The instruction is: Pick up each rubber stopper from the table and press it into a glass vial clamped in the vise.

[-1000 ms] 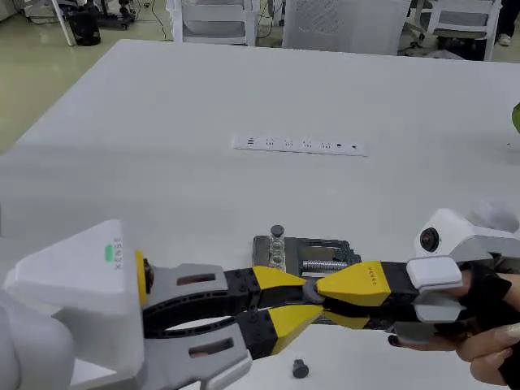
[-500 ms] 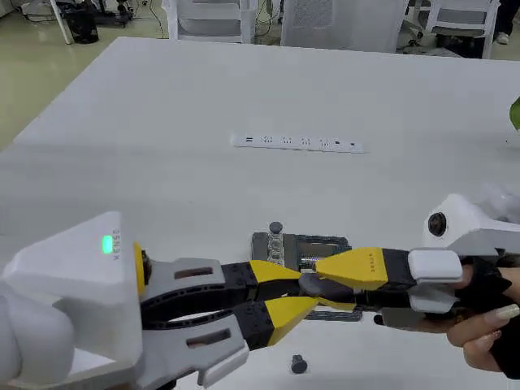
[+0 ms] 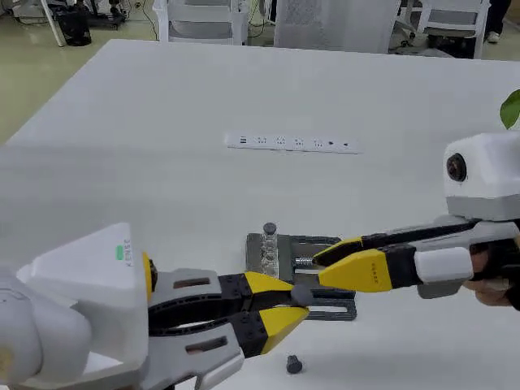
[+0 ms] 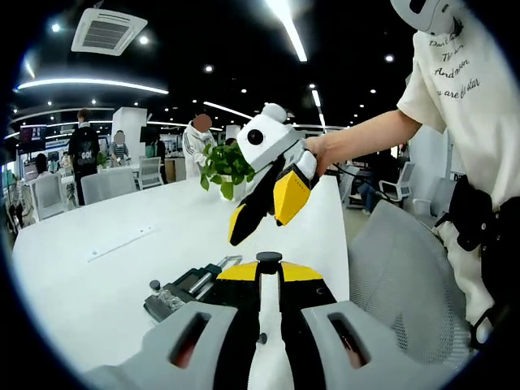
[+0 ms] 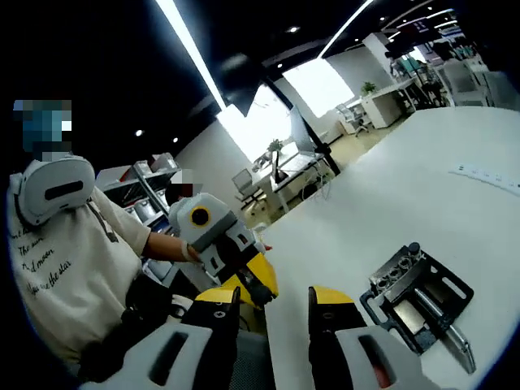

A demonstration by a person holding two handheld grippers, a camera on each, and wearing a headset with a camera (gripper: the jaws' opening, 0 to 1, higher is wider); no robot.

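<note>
Pinching a grey rubber stopper (image 4: 269, 258) at the very tips of the left gripper (image 3: 296, 299), jaws drawn narrow around it. Facing it nearly tip to tip, the right gripper (image 3: 318, 269), just above and beyond the left tips, jaws spread, nothing between them.

Directly behind both sets of tips, the vise (image 3: 337, 244), partly covered by them. At the vise end just beyond the left tips, standing upright, 1 glass vial (image 3: 269, 253) capped with a dark stopper (image 3: 269, 229). On the table (image 3: 162, 162), just short of the left tips on the person's side, 1 loose stopper (image 3: 294, 365). Well beyond the vise, a white power strip (image 3: 292, 143) lying crosswise. Out past the right gripper, a green leaf (image 3: 510, 110) at the frame edge.

Plenty of free white tabletop off to the left of the left gripper and between vise and power strip. Along the far table edge, chairs (image 3: 203, 20).

In the left gripper view: right gripper hanging above and ahead of the held stopper, apart from it, a potted plant (image 4: 226, 166) behind it, people standing far back. In the right gripper view: plain gap between its own 2 jaws, vise down to their right, left gripper off to their left, plus the person in white shirt and headset.
</note>
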